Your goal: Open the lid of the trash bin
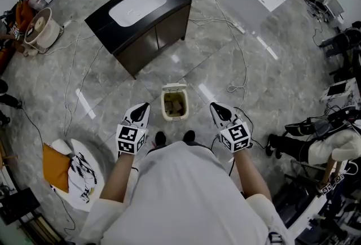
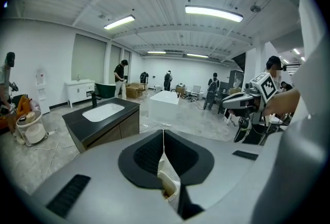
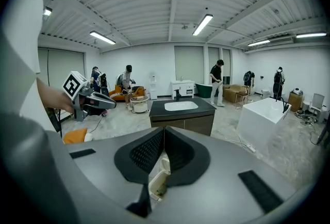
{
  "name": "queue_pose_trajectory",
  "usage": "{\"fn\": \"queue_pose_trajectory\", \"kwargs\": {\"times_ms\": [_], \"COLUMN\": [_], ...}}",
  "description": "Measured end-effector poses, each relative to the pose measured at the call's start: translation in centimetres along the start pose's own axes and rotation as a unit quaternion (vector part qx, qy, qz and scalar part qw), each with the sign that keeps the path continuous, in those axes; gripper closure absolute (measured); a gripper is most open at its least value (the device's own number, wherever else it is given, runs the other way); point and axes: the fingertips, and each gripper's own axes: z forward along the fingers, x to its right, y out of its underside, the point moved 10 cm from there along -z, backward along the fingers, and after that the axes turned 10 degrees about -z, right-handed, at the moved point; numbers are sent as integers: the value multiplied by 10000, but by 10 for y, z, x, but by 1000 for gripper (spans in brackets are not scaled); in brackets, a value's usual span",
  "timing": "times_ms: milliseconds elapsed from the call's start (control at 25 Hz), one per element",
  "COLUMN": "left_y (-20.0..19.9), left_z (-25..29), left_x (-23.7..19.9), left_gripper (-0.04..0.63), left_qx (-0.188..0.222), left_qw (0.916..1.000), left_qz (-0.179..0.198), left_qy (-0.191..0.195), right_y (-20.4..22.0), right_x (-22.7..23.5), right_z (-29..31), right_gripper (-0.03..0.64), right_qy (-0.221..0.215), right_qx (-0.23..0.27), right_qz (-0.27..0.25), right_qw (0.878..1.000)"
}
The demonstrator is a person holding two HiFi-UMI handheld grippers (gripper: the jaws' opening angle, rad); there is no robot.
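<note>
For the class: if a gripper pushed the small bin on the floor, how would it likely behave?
The bin looks small and thin-walled, so it is probably light; on the glossy floor it would likely slide. The tan contents inside may steady it somewhat against tipping.

Each gripper view shows only a sliver of the trash bin [image 2: 168, 182], the rest hidden behind the left tool [image 2: 163, 138] and right tool [image 3: 164, 135]. Its brownish contents [image 1: 174, 105] are too small to identify.
</note>
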Motion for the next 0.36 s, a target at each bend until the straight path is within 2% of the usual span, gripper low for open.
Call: {"fn": "queue_pose_trajectory", "kwargs": {"times_ms": [360], "left_y": [2], "left_z": [-3], "left_x": [6], "left_gripper": [577], "left_qx": [27], "left_qw": [10000], "left_qz": [9], "left_qy": [-3], "right_y": [-3], "right_x": [1], "right_z": [-5], "right_gripper": [584], "right_qy": [-3], "right_qx": [45], "right_qz": [-56], "right_qw": [10000]}}
